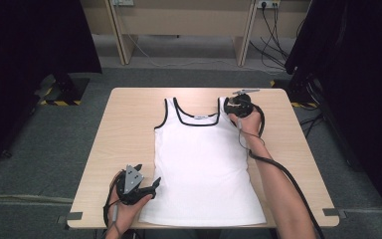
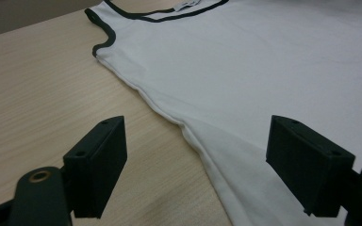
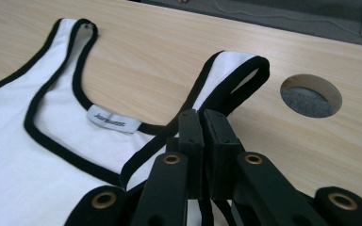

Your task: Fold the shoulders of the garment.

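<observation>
A white tank top (image 1: 201, 159) with black trim lies flat on the wooden table (image 1: 124, 119), neck toward the far edge. My right gripper (image 1: 237, 105) is at its far right shoulder strap. In the right gripper view the jaws (image 3: 202, 120) are shut on that strap (image 3: 238, 70), whose black-edged loop rises off the wood. My left gripper (image 1: 147, 175) rests at the near left, beside the shirt's side seam. In the left gripper view it (image 2: 195, 141) stands open, one jaw over bare wood, the other over the white cloth (image 2: 245, 70).
A round cable hole (image 3: 311, 96) sits in the tabletop just right of the held strap. A label (image 3: 112, 120) shows inside the neckline. Grey carpet surrounds the table, with desk legs and cables (image 1: 273, 35) beyond its far edge.
</observation>
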Tool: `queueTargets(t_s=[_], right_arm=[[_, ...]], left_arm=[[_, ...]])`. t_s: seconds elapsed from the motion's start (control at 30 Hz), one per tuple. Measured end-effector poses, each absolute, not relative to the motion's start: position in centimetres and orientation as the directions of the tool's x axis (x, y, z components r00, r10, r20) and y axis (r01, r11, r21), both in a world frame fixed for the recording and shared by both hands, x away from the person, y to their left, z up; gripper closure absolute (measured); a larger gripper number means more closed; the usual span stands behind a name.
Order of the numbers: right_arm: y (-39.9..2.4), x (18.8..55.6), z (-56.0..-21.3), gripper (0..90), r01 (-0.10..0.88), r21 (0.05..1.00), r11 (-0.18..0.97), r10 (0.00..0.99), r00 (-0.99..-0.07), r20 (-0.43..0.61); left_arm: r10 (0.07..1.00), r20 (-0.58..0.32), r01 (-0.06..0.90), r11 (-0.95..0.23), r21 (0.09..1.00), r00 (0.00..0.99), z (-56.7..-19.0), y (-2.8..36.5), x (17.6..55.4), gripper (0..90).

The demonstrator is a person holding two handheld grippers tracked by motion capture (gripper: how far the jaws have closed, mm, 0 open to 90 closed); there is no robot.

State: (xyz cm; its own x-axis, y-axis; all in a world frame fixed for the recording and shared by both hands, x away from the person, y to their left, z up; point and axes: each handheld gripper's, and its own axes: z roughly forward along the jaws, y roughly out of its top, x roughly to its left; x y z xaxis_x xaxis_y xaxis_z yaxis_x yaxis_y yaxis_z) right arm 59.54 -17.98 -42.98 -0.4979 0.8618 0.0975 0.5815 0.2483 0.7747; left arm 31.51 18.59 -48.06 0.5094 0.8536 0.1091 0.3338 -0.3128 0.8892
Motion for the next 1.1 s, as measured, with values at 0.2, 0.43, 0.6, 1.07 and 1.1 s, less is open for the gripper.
queueTargets(t_s=[0.2, 0.43, 0.6, 1.07, 1.1], right_arm=[[-17.3, 57.4, -42.2, 86.7, 0.520, 0.808, 0.276, 0.844, -0.533, 0.054], [-16.2, 54.6, -42.3, 86.4, 0.453, 0.833, 0.318, 0.809, -0.587, 0.010], [-15.9, 53.0, -42.6, 85.8, 0.424, 0.836, 0.349, 0.785, -0.619, -0.014], [-16.7, 49.5, -42.9, 77.7, 0.372, 0.843, 0.388, 0.700, -0.714, -0.007], [-16.9, 49.5, -42.7, 76.9, 0.374, 0.845, 0.382, 0.701, -0.713, -0.001]], left_arm=[[0.851, 0.115, 0.333, -0.320, 0.887, 0.512, -48.1, 18.5, 31.5, 20.5], [0.851, 0.117, 0.335, -0.323, 0.885, 0.512, -48.1, 18.5, 31.5, 20.6], [0.851, 0.120, 0.338, -0.327, 0.883, 0.512, -48.1, 18.5, 31.5, 20.6], [0.851, 0.121, 0.343, -0.331, 0.879, 0.511, -48.1, 18.4, 31.6, 20.7], [0.851, 0.122, 0.342, -0.331, 0.879, 0.511, -48.1, 18.4, 31.6, 20.7]])
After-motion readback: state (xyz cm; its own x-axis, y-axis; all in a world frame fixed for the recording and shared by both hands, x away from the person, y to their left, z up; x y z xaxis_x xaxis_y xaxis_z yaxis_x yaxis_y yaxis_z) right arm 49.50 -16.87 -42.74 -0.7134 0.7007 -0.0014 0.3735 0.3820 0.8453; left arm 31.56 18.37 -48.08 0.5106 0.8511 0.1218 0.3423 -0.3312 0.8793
